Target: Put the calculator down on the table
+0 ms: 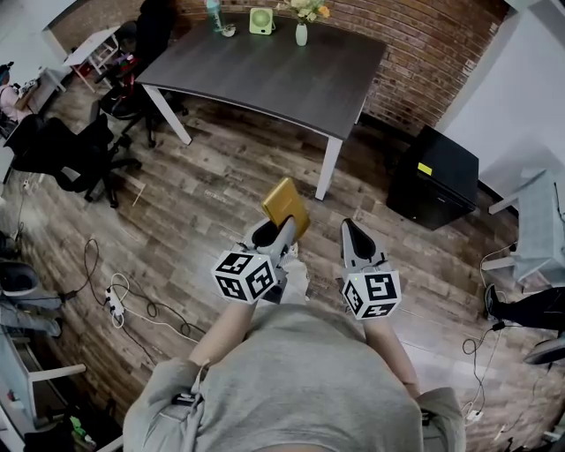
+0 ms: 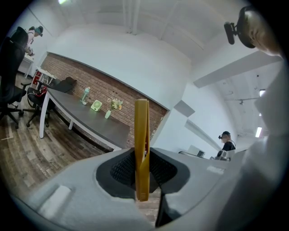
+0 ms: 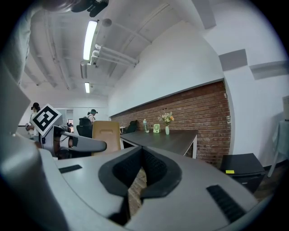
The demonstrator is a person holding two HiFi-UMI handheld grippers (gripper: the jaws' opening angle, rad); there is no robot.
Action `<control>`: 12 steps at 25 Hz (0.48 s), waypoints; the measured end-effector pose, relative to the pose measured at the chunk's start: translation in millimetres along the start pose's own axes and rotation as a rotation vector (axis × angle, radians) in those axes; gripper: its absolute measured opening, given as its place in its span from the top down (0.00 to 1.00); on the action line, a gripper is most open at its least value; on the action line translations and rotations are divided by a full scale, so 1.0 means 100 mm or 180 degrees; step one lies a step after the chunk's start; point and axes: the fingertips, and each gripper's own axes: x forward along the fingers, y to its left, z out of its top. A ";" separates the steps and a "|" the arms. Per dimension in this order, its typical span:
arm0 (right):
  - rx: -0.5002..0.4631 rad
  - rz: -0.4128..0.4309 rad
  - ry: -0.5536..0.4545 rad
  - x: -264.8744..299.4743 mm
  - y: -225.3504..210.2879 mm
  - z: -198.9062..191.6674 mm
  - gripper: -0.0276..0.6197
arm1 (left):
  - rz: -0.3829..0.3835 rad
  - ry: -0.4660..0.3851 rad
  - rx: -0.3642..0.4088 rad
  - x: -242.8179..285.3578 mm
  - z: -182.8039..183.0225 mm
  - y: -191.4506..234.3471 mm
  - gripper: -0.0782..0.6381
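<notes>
A flat yellow calculator (image 1: 286,206) stands up out of my left gripper (image 1: 273,237), whose jaws are shut on its lower edge. In the left gripper view it is a thin yellow slab (image 2: 142,149) seen edge-on between the black pads. In the right gripper view the same calculator (image 3: 106,136) shows at the left, held by the other gripper. My right gripper (image 1: 355,239) hangs beside it over the wooden floor, shut with nothing in it. The dark grey table (image 1: 274,79) stands ahead, a few steps away.
On the table's far edge stand a teal bottle (image 1: 214,15), a small green fan (image 1: 261,20) and a vase of flowers (image 1: 302,32). Office chairs (image 1: 79,154) stand at the left, a black cabinet (image 1: 437,179) at the right. Cables (image 1: 132,300) lie on the floor.
</notes>
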 end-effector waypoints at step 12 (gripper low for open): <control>0.0010 -0.0050 0.0037 0.39 -0.35 -0.01 0.95 | -0.0008 0.0010 -0.0034 0.47 0.09 0.20 0.77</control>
